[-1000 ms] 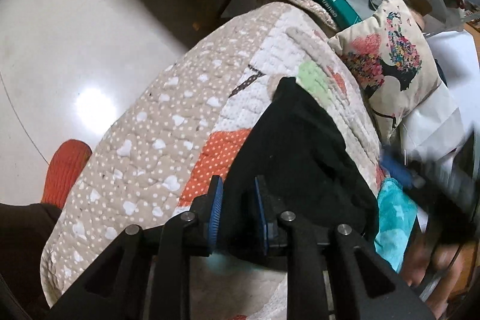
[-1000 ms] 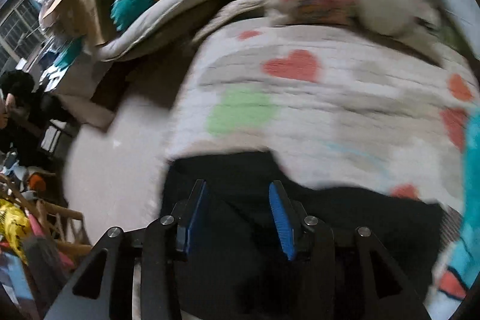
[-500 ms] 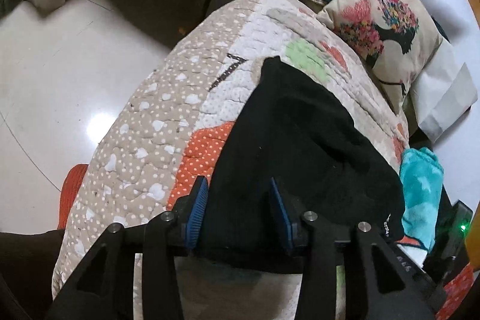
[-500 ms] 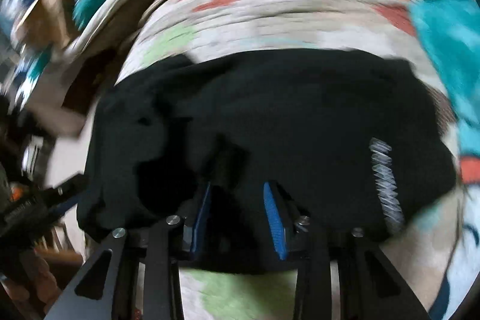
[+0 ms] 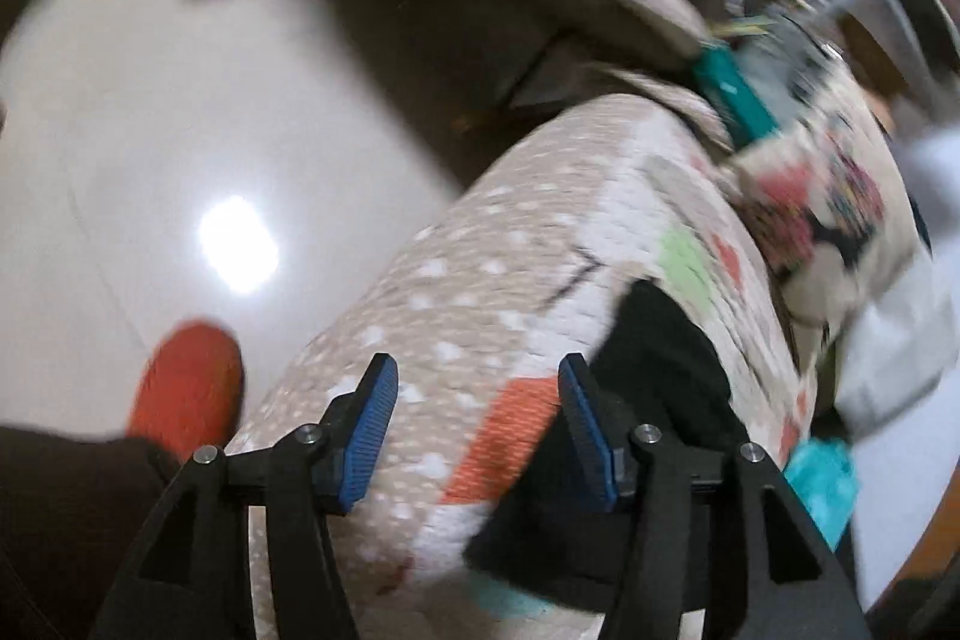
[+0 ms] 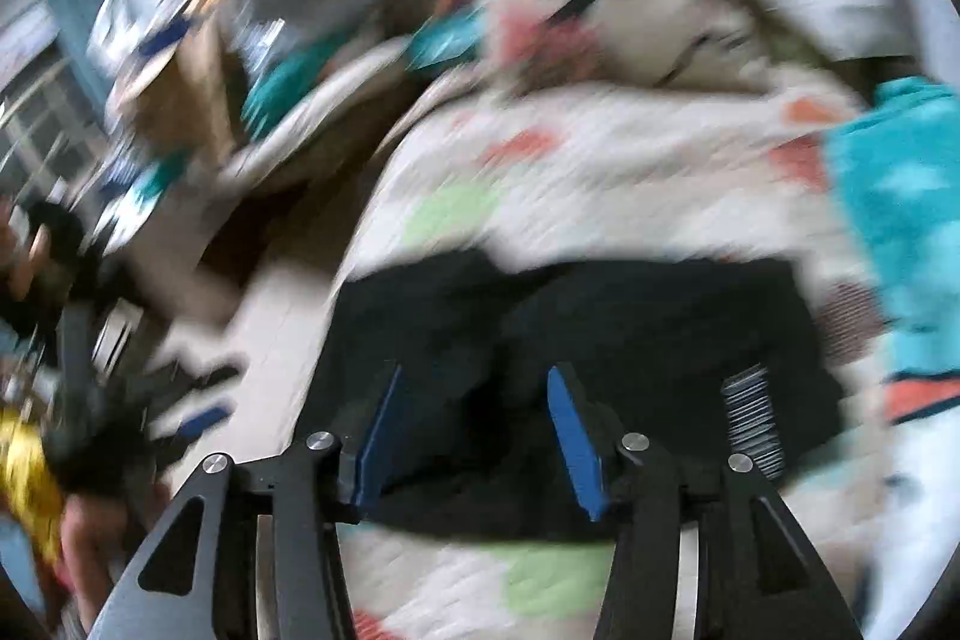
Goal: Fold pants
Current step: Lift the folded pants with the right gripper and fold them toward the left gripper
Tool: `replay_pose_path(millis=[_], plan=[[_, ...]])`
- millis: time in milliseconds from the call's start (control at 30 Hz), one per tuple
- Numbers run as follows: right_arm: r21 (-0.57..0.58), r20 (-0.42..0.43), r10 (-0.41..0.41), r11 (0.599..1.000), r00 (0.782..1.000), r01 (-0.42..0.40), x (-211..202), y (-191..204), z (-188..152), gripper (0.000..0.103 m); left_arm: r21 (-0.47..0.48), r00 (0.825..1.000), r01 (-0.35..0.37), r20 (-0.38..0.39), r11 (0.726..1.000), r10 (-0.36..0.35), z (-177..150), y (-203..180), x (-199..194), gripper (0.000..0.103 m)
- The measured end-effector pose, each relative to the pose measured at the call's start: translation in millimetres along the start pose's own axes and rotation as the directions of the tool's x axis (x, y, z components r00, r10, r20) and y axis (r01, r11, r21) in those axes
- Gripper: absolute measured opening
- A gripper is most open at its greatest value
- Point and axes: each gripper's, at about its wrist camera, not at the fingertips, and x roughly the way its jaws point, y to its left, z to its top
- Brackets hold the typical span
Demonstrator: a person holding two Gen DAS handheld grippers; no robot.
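Observation:
The black pants [image 6: 630, 328] lie folded into a compact dark block on the patchwork quilt [image 6: 600, 172], a white striped label near their right edge. My right gripper [image 6: 477, 436] hovers over their near edge with its jaws opening; the blue pads press on nothing. In the left wrist view the pants [image 5: 660, 370] lie to the right of my left gripper [image 5: 477, 430]. Its jaws are opening too, with only the quilt [image 5: 480, 292] and an orange patch between the pads. Both views are motion-blurred.
A floral pillow [image 5: 828, 196] and a teal box [image 5: 729, 91] sit at the quilt's far end. A turquoise towel [image 6: 900, 220] lies right of the pants. Glossy white floor [image 5: 180, 130] spreads left of the quilt, with a foot in an orange sock [image 5: 186, 388] on it.
My left gripper let go of the pants' edge, widened, and slid left onto bare quilt. My right gripper's jaws widened and it drew back over the pants' near edge.

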Motion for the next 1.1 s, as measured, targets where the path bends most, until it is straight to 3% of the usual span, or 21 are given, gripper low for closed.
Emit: replay_pose_path(millis=[67, 233, 333, 433, 500, 667, 800, 867, 933, 1033, 1100], plan=[[-0.026, -0.070, 0.011, 1.000, 0.997, -0.013, 22, 13, -15, 0.054, -0.005, 1.000, -0.005, -0.015, 1.000, 0.005, 0, 3, 2, 0.055], [0.047, -0.095, -0.001, 0.999, 0.995, 0.005, 16, -12, -40, 0.054, 0.192, 0.997, 0.050, -0.063, 0.980, -0.038, -27, -34, 6, 0.055], [0.173, -0.038, -0.080, 0.981, 0.996, 0.086, -9, -58, -41, 0.054, 0.337, 0.996, 0.065, -0.083, 0.939, -0.039, -51, -65, 7, 0.055], [0.278, 0.037, -0.193, 0.944, 0.980, 0.176, -37, -103, -47, 0.054, 0.454, 0.996, 0.072, -0.087, 0.888, -0.036, -69, -101, 2, 0.055], [0.370, 0.062, -0.249, 0.905, 0.967, 0.209, -50, -131, -48, 0.054, 0.540, 0.995, 0.084, -0.086, 0.837, -0.044, -80, -133, -3, 0.055], [0.581, 0.068, -0.234, 0.800, 0.970, 0.152, -54, -179, -59, 0.060, 0.745, 0.992, 0.120, -0.118, 0.656, -0.047, -110, -226, 9, 0.055], [0.631, 0.068, -0.203, 0.767, 0.977, 0.116, -47, -194, -63, 0.060, 0.825, 0.976, 0.198, -0.218, 0.529, -0.026, -140, -290, 49, 0.055], [0.631, 0.076, -0.181, 0.770, 0.981, 0.093, -43, -197, -62, 0.060, 0.847, 0.969, 0.207, -0.246, 0.489, 0.017, -162, -321, 76, 0.055], [0.640, 0.087, -0.147, 0.766, 0.985, 0.057, -36, -200, -62, 0.060, 0.854, 0.966, 0.191, -0.252, 0.484, 0.063, -176, -340, 99, 0.055], [0.660, 0.103, -0.086, 0.751, 0.991, -0.004, -16, -199, -60, 0.060, 0.853, 0.941, 0.235, -0.320, 0.466, 0.111, -197, -364, 135, 0.055], [0.648, 0.119, -0.081, 0.761, 0.990, -0.016, -9, -199, -58, 0.060, 0.873, 0.926, 0.252, -0.343, 0.418, 0.159, -211, -376, 156, 0.055]])
